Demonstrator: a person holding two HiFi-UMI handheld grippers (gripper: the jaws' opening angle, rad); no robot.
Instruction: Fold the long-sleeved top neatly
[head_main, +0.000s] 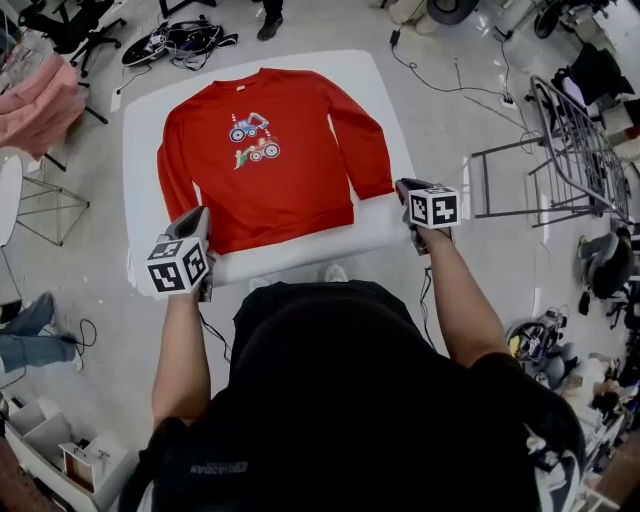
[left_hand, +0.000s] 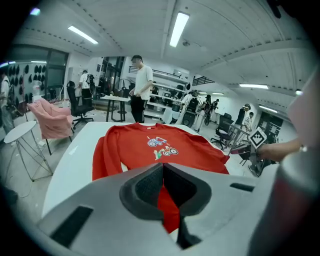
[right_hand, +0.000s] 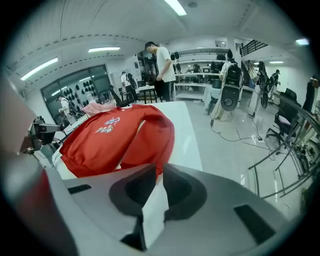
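1. The top (head_main: 270, 160) lies flat and face up on the white surface (head_main: 385, 100), with its print (head_main: 252, 138) showing.
2. The left hand-held gripper (head_main: 205, 214) is at the near left corner of the hem (head_main: 290, 232). Its jaws are together with red cloth between them, so I judge it is clamped on that corner.
3. The right hand-held gripper (head_main: 402, 188) is just beside the right cuff (head_main: 375, 190), at the edge of the surface. Its jaws stand a narrow slit apart. Only white shows between them, no red, so it holds none of the top.
4. The step in hand looks like taking the near edge for a first fold. To do it well, the right one should catch the hem corner or cuff itself and not the white under it.
5. Both grips should sit level on the hem, so that the fold line comes out straight.
6. Lift just enough to clear the surface, keep the cloth taut between the two grips and carry both together. A lone pull from the left would skew the body.
7. The collar (head_main: 262, 74) points away from the person and the hem lies nearest them.
8. The long axis runs collar to hem, almost straight away from the person. The sleeves lie down along the sides, with the cuffs near the hem.
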